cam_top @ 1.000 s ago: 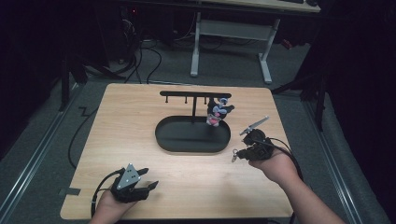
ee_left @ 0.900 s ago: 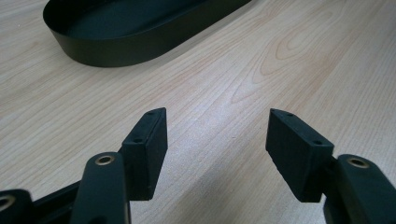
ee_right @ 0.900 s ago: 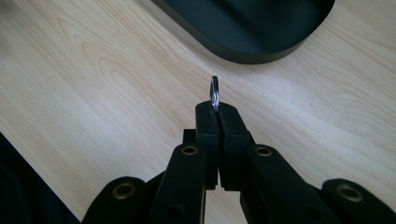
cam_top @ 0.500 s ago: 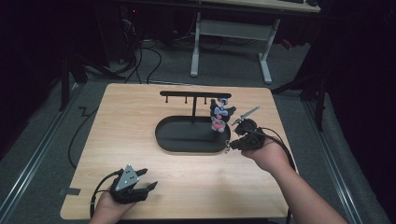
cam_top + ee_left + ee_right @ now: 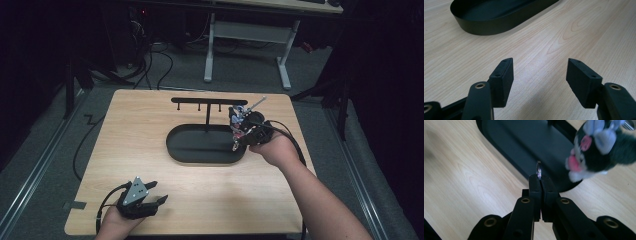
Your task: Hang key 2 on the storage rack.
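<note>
Right gripper jaws pinched key ring; you'd carried it left toward rack. Left gripper spread, idle.

In the right gripper view the plush toy is blurred and cut by the top and right edges, so its shape cannot be made out. The ring stands edge-on above the closed jaws, its lower part hidden between them, and whether it links to the toy cannot be told. In the high view the toy, at the right end of the tray, is too small to read. In the left gripper view the tray is cut by the top edge.
</note>
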